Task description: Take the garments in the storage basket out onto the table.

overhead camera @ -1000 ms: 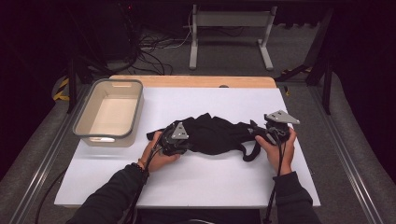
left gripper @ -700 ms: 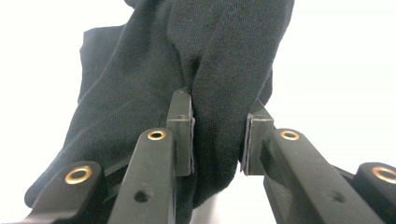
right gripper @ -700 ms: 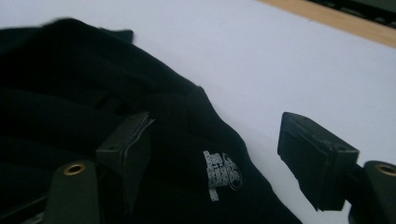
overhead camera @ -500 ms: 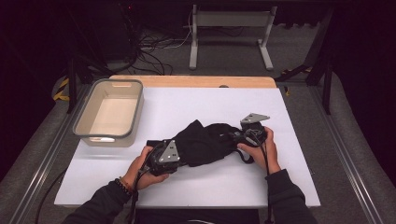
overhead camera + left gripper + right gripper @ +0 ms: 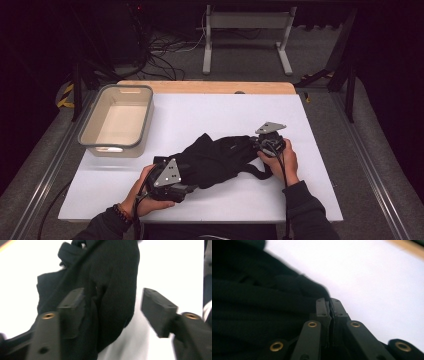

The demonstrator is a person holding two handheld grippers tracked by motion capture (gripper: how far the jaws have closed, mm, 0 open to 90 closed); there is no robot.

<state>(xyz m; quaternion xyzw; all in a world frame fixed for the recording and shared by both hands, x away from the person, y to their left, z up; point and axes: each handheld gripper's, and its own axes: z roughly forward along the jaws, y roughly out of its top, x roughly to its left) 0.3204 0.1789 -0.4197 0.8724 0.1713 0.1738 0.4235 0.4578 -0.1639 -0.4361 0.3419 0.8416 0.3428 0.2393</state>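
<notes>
The white table (image 5: 320, 150) lies under me as before, and the grey bin (image 5: 116, 121) has stayed at its far left corner. The black garment (image 5: 215, 160) sits in the middle toward my near edge, bunched into a narrower heap than a second ago, when it lay spread wider between my hands; its one strap trails on the table near my right hand.

My left gripper (image 5: 187, 186) has come down and inward to the near left end of the garment. Its jaws have just been opening: in the left gripper view they stand well apart (image 5: 112, 312), one pad against a fold of the black cloth, the other clear over the white table, so the cloth lies between them but is not pinched.

My right gripper (image 5: 257, 146) has shifted left from where it was, at the garment's far right end. Its jaws have just been closing, and in the right gripper view (image 5: 329, 306) they are pressed together on a thin edge of the garment.
</notes>
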